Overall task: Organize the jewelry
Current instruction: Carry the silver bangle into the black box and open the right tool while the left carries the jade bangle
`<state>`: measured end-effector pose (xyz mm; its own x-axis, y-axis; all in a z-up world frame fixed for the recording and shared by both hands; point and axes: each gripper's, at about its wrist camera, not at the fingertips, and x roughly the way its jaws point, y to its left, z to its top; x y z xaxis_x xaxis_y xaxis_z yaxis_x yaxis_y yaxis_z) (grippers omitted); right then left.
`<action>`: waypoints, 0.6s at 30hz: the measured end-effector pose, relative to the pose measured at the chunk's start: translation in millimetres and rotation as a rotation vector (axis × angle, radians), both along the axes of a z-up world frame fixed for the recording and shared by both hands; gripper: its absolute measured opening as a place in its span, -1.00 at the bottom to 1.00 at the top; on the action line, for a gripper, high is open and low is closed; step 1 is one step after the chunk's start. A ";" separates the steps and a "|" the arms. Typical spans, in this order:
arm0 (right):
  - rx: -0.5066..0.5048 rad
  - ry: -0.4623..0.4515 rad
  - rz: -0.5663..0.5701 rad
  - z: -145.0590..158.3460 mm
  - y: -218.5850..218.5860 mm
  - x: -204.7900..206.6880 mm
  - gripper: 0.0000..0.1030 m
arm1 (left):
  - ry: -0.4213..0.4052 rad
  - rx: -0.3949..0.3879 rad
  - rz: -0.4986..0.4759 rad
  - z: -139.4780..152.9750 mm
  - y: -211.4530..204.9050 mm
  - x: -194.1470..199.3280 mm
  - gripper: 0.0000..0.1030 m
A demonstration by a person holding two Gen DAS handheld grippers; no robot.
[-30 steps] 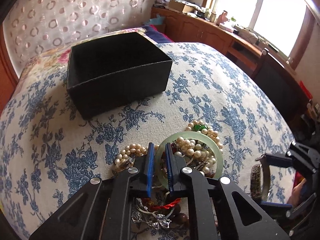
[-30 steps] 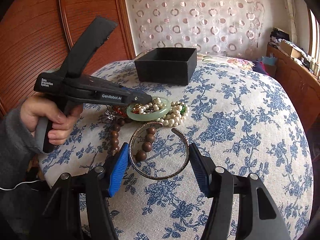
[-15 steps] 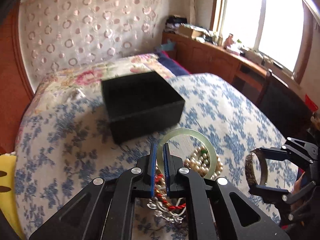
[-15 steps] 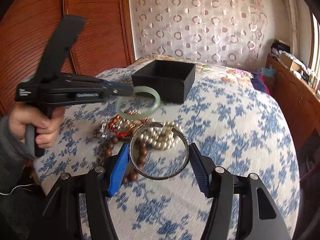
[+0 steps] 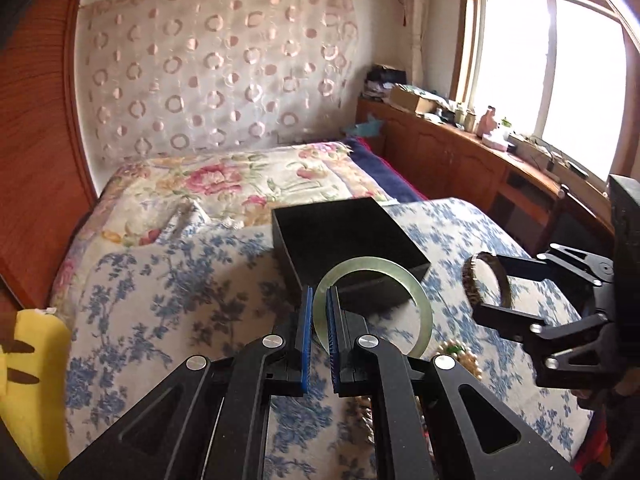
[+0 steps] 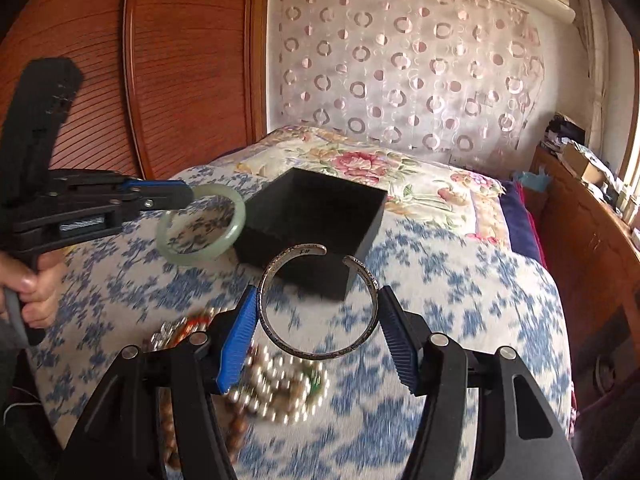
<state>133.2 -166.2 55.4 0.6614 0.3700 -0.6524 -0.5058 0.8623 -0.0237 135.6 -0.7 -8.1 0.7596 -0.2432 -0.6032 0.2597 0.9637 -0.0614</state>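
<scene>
My left gripper [image 5: 319, 300] clamps the pale green jade bangle [image 5: 416, 300] before the open black square box [image 5: 344, 228]; my right gripper [image 6: 318, 312] clamps the open silver cuff bracelet [image 6: 320, 354] beside it

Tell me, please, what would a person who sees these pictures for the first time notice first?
Probably the two bracelets held in the air above the blue-flowered bedspread: the left gripper pinches a pale green bangle, and the right gripper clasps an open silver cuff. Just behind them sits an open black box, and a pile of pearls lies below.
</scene>
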 end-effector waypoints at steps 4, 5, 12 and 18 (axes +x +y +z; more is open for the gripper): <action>0.006 0.011 0.011 -1.9 8.3 23.7 0.22 | -0.015 -0.002 0.015 7.4 7.7 9.7 -0.88; 0.007 0.014 0.012 -1.9 10.0 31.4 0.22 | -0.015 -0.003 0.018 8.6 9.3 12.5 -0.88; 0.008 0.020 0.037 0.4 20.2 67.0 0.22 | -0.024 -0.005 0.037 14.6 18.2 35.5 -0.88; 0.002 0.043 0.081 -4.8 33.5 82.4 0.22 | -0.038 -0.007 0.028 20.3 22.1 54.0 -0.88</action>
<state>215.5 -132.7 50.6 0.6007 0.4228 -0.6786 -0.5744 0.8186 0.0016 189.6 21.3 12.2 0.7887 -0.2254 -0.5720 0.2346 0.9703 -0.0588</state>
